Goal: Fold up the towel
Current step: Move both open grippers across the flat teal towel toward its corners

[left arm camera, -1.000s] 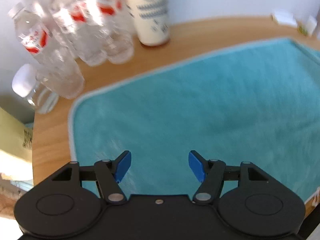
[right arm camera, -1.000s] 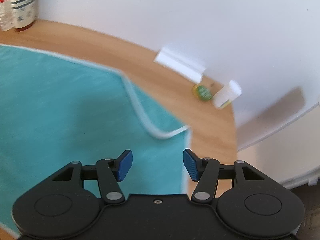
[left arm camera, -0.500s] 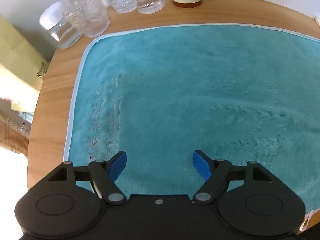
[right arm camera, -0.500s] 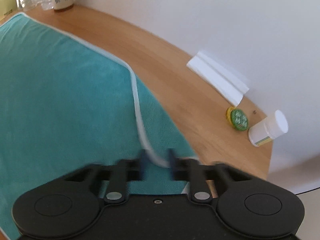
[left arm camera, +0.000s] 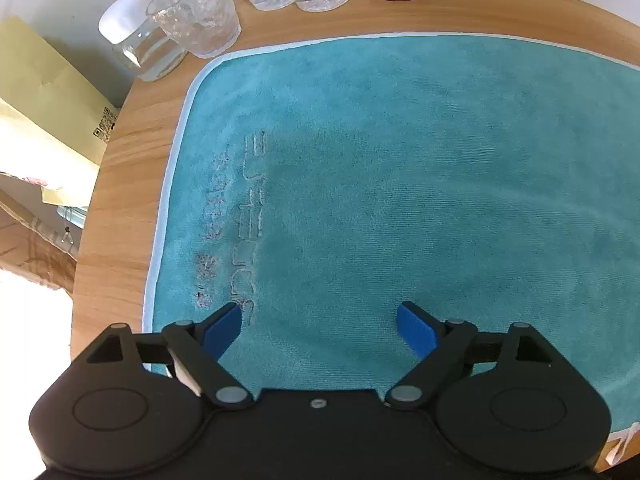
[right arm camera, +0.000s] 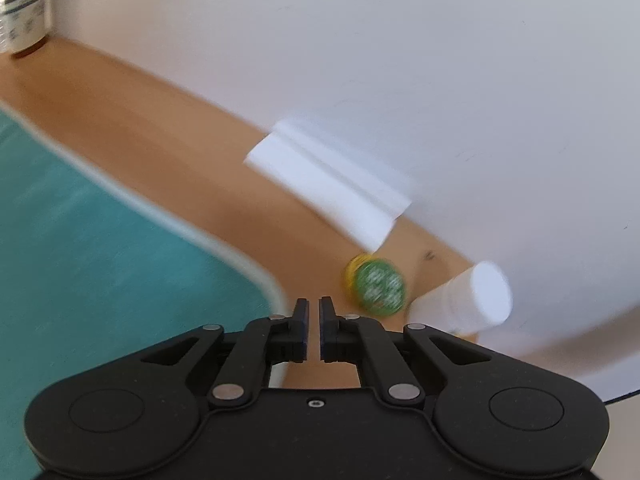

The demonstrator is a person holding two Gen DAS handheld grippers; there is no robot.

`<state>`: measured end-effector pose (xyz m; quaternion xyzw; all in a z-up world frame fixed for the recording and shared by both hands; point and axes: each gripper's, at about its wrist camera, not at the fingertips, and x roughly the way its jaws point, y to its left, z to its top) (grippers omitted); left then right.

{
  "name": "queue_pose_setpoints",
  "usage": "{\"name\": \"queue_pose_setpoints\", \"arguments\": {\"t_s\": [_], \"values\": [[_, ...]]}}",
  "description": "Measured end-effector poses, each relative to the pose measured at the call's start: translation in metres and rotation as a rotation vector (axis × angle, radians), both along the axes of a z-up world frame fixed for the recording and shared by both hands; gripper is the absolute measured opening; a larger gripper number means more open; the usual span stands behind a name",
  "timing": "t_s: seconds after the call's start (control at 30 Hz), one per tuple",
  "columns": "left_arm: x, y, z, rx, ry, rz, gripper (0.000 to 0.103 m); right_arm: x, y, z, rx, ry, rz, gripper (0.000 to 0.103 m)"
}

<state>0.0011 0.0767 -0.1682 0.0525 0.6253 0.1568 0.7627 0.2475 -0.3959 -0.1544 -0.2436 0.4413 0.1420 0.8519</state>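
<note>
My left view is sharp and evenly daylit: the towel (left arm camera: 400, 200) shows its weave and pressed lettering clearly. The far-left glasses (left arm camera: 196, 12) catch bright glints, and the floor at the left edge is blown out white. Straight edges bow toward the rim, with dark corners. My right view is smeared by motion: the towel's border (right arm camera: 240, 264), the green-lidded tin (right arm camera: 378, 286) and the white bottle (right arm camera: 472, 300) are all streaked. The white wall (right arm camera: 360, 40) there is bright, shading soft grey.

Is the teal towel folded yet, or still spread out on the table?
Spread. In the left wrist view the towel lies flat in a single layer on the table, its white-trimmed edge and corner exposed, no fold visible.
</note>
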Motion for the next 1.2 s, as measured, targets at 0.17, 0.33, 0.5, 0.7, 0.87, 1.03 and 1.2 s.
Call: {"name": "queue_pose_setpoints", "arguments": {"t_s": [0.17,0.33,0.5,0.7,0.87,1.03,1.2], "values": [[0.000,0.005,0.000,-0.012,0.005,0.025,0.093,-0.013,-0.007,0.002,0.065,0.062,0.042,0.016],[-0.002,0.005,-0.002,0.010,0.000,0.063,0.102,-0.027,-0.010,-0.012,0.190,0.109,0.001,0.019],[-0.006,0.010,-0.002,-0.024,-0.007,0.087,0.102,-0.027,-0.012,-0.012,0.183,0.108,0.000,0.023],[-0.013,0.021,-0.003,-0.082,-0.037,0.129,0.103,-0.018,-0.016,-0.011,0.175,0.152,-0.021,0.035],[-0.006,0.006,0.006,-0.051,-0.056,0.063,0.094,-0.037,-0.016,-0.004,0.107,0.134,-0.057,0.035],[0.027,-0.038,0.027,-0.148,-0.106,-0.122,0.094,-0.083,-0.039,0.014,0.160,0.141,-0.145,0.037],[0.087,-0.119,0.045,-0.186,-0.138,-0.398,0.095,-0.157,-0.055,0.017,0.188,0.212,-0.236,0.038]]}}
